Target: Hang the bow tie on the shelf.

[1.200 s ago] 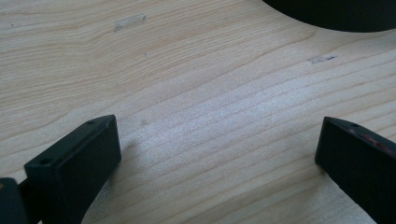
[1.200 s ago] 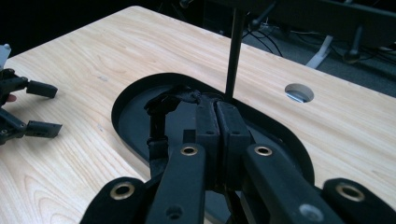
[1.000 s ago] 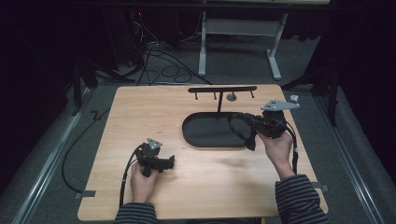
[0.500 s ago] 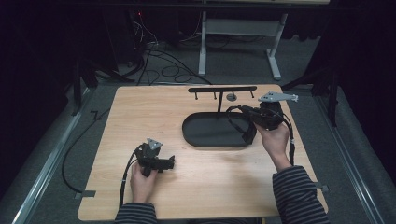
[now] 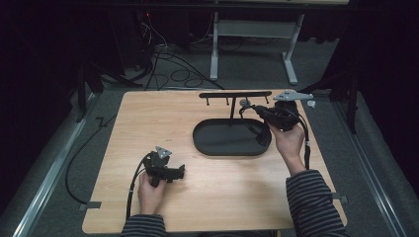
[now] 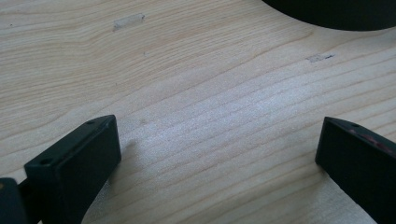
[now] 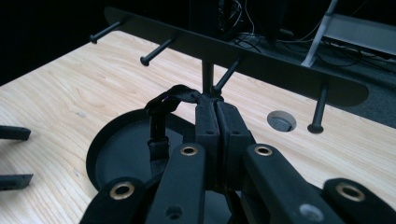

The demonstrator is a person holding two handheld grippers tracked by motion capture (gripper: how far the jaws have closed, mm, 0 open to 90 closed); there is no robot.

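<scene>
A black rack stands at the back of the table, with a crossbar (image 5: pixel 234 94) (image 7: pixel 261 65) of several pegs on a post above an oval black base (image 5: pixel 217 143) (image 7: pixel 116 149). My right gripper (image 5: pixel 247 109) (image 7: pixel 215 112) is shut on a black strap (image 5: pixel 259 133) (image 7: pixel 161 121). It holds the strap just below the crossbar's right part. The strap loops up at the jaws and hangs down over the base's right end. My left gripper (image 5: pixel 180 172) (image 6: pixel 217 144) rests low over the bare wood near the table's front, open, with nothing between its jaws.
The wooden table (image 5: pixel 148 123) has a round grey cable hole (image 5: pixel 245 102) (image 7: pixel 281 121) just behind the rack. Dark floor, cables and a desk frame (image 5: pixel 252 34) lie beyond the far edge. The left gripper's two jaws (image 7: pixel 11 156) show at the left edge of the right gripper view.
My right gripper has carried the strap up and away from me, from the base's right edge towards the crossbar. The left gripper has stayed put.
</scene>
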